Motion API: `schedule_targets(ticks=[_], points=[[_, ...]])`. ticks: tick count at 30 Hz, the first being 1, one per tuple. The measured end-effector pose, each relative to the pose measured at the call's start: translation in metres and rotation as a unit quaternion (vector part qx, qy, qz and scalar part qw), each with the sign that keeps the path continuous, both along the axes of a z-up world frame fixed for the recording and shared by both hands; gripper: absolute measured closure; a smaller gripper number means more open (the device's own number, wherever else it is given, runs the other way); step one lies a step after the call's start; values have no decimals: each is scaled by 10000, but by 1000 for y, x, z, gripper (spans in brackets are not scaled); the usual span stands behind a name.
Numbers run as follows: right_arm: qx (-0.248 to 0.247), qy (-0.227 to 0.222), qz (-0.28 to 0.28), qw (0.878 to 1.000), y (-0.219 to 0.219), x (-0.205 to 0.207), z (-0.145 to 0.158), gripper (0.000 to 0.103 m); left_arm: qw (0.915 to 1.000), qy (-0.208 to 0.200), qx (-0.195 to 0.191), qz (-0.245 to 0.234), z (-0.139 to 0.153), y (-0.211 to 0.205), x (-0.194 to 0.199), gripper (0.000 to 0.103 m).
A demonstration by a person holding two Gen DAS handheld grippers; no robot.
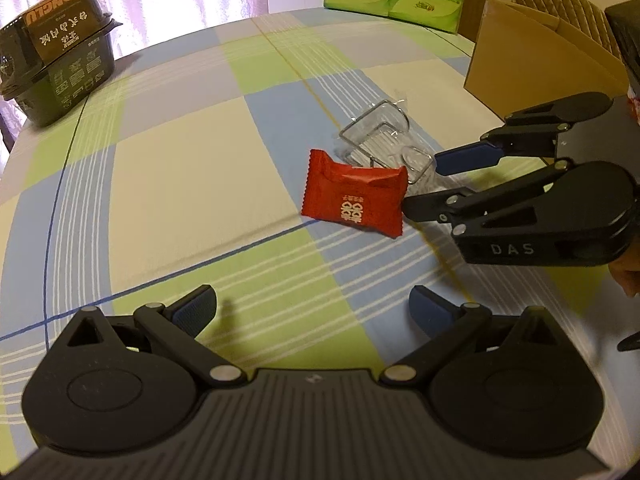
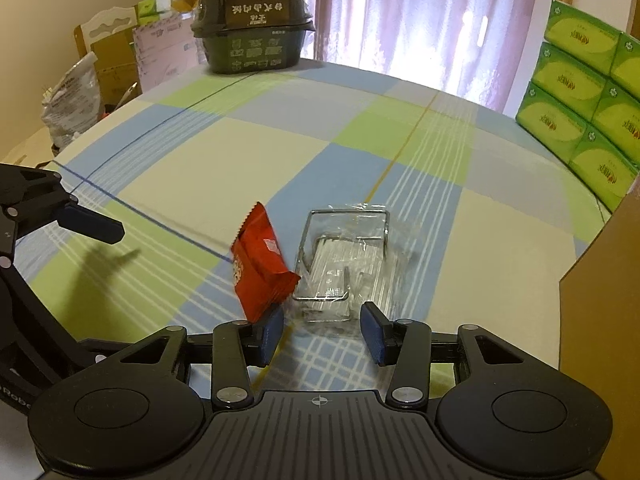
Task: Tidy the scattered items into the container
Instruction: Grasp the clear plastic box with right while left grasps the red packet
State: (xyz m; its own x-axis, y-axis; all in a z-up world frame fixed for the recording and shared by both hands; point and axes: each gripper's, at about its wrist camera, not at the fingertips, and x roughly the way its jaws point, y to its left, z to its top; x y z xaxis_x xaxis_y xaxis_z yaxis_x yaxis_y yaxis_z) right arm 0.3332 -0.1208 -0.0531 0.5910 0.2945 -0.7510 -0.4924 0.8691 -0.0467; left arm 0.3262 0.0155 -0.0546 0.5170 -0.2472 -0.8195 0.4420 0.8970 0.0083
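I count one red snack packet [image 1: 354, 196] touching one clear wire-framed holder [image 1: 386, 148]. One dark lidded tub [image 1: 56, 56] well apart from the packet, far edge. One cardboard box [image 1: 540, 56] near the holder. Green tissue packs [image 2: 580, 104] beyond the holder: at least six visible.

cardboard box [image 1: 532, 52] blocking right, cloth [image 1: 180, 184] open left

Snack packet [image 1: 354, 194] just before wrapped wire rack [image 1: 384, 144]; cardboard box [image 1: 532, 56] right
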Motion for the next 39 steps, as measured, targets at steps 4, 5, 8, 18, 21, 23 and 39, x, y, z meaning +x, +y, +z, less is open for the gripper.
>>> schedule_targets(ticks=[4,5,8,18,21,23,39], points=[[-29,-141,20,9999,3,1,-2,30,10000,-44,26,-14,-1,0,3,2],[-19,-160,26,9999,4,1,-2,30,10000,-56,24,-21,-1,0,4,2],[-174,-309,107,9993,7,1,-4,30,10000,-68,12,-24,-2,1,6,2],[-106,-451,47,9989,3,11,-7,30,9999,-112,-54,50,-2,7,10,2],[9,-360,64,9993,1,15,-10,50,9999,-127,-79,42,-2,7,11,2],[11,-366,113,9993,1,15,-11,55,9998,-164,-98,17,-2,6,12,2],[350,-118,1081,9935,14,-31,-4,70,9965,-351,112,-746,2,12,-4,2]])
